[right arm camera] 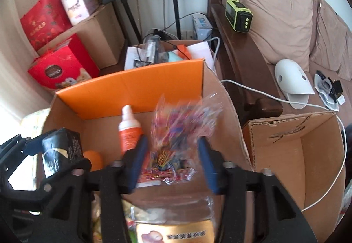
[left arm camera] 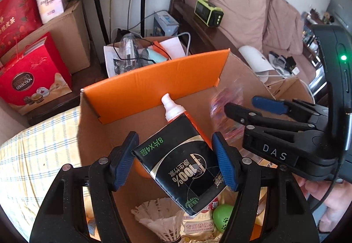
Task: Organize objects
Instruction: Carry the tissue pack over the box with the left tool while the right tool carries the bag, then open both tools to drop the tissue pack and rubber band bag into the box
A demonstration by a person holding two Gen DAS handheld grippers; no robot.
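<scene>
My left gripper (left arm camera: 175, 160) is shut on a black tissue pack (left arm camera: 180, 168) and holds it tilted over the open cardboard box with an orange flap (left arm camera: 154, 80). The pack also shows in the right wrist view (right arm camera: 58, 153). My right gripper (right arm camera: 171, 164) is open above the box. A clear bag of coloured bits (right arm camera: 182, 131) is blurred between its fingers, apart from both pads. An orange and white spray bottle (right arm camera: 128, 131) lies in the box, with a shuttlecock (left arm camera: 160, 221) and a green ball (left arm camera: 223, 216) below.
An empty smaller cardboard box (right arm camera: 308, 155) stands to the right. A brown sofa (right arm camera: 275, 23) holds a white device (right arm camera: 292, 82) and a green radio (right arm camera: 238, 15). Red gift boxes (left arm camera: 30, 80), speakers on stands and a box of cables sit behind. A checked cushion (left arm camera: 39, 150) lies left.
</scene>
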